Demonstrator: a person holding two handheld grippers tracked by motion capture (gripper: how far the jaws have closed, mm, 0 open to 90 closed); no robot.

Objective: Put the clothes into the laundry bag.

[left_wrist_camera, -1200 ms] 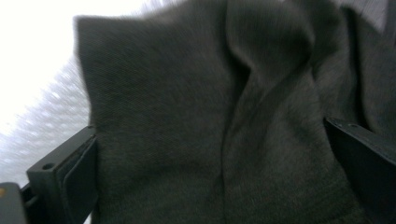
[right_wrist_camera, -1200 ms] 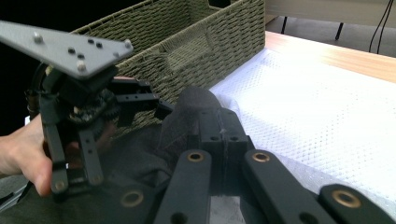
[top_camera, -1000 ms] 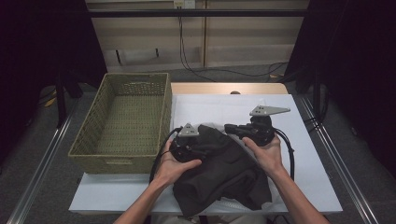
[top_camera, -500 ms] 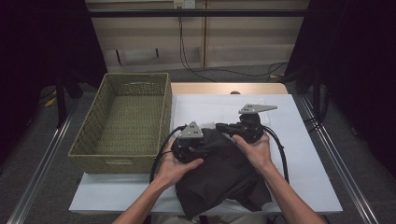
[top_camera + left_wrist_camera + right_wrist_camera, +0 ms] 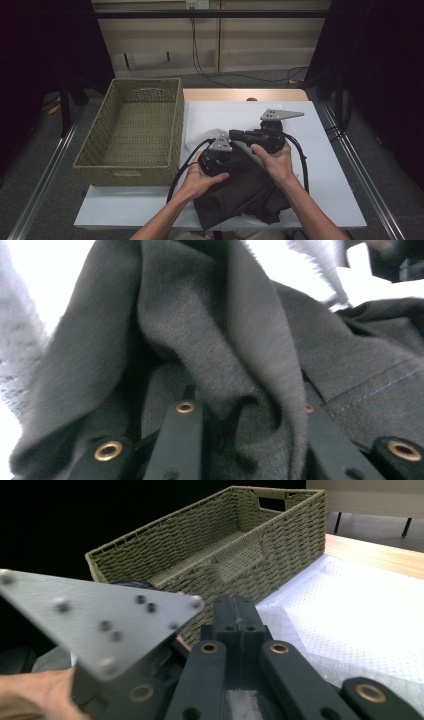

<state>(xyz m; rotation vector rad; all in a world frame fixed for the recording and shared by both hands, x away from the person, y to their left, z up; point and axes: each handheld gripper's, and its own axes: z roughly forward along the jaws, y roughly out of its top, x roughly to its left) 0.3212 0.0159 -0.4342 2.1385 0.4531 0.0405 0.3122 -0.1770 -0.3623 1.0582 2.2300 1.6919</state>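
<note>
Gripping: left gripper [image 5: 218, 152] is biting a fold of the dark cloth [image 5: 247, 192], jaws buried in it.
Right gripper [image 5: 239, 135]: jaws are pressing together, holding nothing.
Cloth: is lying bunched at the table's [image 5: 325, 165] near edge.
Basket [image 5: 135, 130]: is sitting left.

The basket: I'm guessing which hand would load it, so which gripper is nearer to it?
Left. The left gripper sits just beside the basket, on the dark cloth; the right gripper is farther toward the table's middle.
</note>
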